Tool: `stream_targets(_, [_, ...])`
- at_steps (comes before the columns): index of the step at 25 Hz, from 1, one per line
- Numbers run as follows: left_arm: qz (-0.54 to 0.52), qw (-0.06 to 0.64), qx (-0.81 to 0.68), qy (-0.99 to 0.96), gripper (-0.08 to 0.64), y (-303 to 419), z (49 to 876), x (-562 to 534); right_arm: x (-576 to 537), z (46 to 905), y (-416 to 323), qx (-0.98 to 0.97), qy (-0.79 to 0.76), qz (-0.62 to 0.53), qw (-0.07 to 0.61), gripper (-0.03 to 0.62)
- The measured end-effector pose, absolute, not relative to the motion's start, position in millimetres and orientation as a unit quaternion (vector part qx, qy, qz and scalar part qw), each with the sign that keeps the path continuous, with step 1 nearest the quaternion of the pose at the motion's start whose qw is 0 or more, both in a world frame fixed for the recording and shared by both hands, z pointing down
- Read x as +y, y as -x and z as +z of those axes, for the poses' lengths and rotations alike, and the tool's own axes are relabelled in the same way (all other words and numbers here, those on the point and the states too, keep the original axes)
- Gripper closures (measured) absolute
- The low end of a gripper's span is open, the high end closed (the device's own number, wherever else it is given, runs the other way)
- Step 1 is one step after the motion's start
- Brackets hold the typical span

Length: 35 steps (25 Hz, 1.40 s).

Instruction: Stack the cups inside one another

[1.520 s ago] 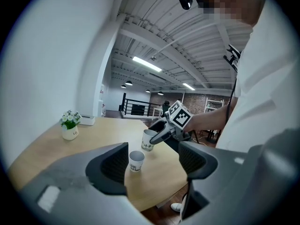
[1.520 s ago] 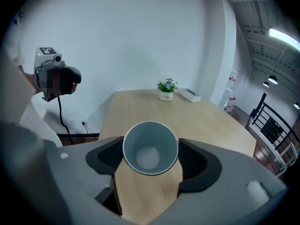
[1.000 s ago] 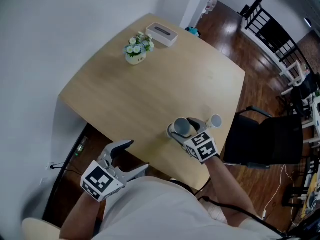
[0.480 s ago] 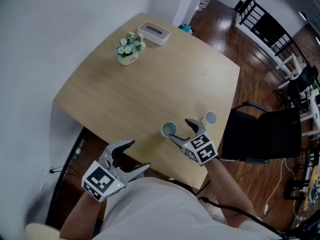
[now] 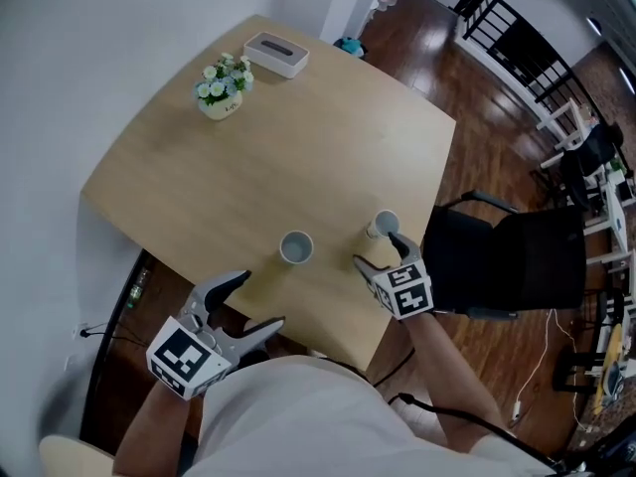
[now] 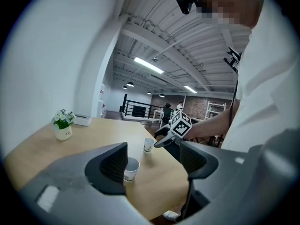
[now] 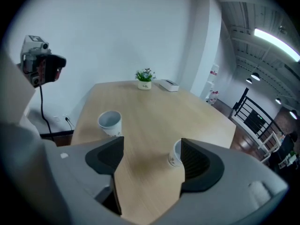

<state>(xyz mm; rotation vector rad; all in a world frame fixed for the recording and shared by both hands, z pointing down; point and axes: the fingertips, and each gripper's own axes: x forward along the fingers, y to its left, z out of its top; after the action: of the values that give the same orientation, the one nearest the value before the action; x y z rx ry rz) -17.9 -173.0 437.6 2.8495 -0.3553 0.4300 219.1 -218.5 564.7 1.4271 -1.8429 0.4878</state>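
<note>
Since a second ago the right gripper (image 5: 376, 247) has come away from the left cup (image 5: 296, 247), which it then had between its jaws, and now sits near the right cup (image 5: 383, 225). Its jaws stand apart with nothing between them. In its own view the right cup shows just at the inner edge of the right-hand jaw, ahead of the gap and a little to the right, while the left cup stands farther off to the left.

Both cups rest upright on the table (image 5: 298, 137), mouths up, well apart from each other and not yet nested. We judge the next move turns on this – the right gripper is the nearer to both cups, and must shift slightly right to straddle the right cup across its vertical axis.

Our left gripper (image 5: 260, 299) hangs off the near table edge, jaws apart and empty, pointing toward the left cup.

The cups look like thin white paper – round, tapered, with small print on the side. We see a pale, smooth wood-grain top and dark, finely ribbed jaw pads.
</note>
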Motion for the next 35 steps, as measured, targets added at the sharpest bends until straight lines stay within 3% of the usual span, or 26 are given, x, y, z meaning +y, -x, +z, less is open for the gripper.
stream_targets(9, [0.173, 0.146, -0.215, -0.950, 0.193, 5, 434, -132, -255, 625, -309, -0.691, -0.572, 0.232, 0.377, 0.166])
stream_targets(17, [0.178, 0.164, -0.279, -0.929, 0.193, 17, 432, -111, -272, 651, -318, -0.692, -0.563, 0.267, 0.365, 0.189])
stream_targets(35, [0.140, 0.134, -0.221, -0.956, 0.193, 42, 428, -128, -249, 533, -200, -0.765, -0.504, 0.204, 0.344, 0.213])
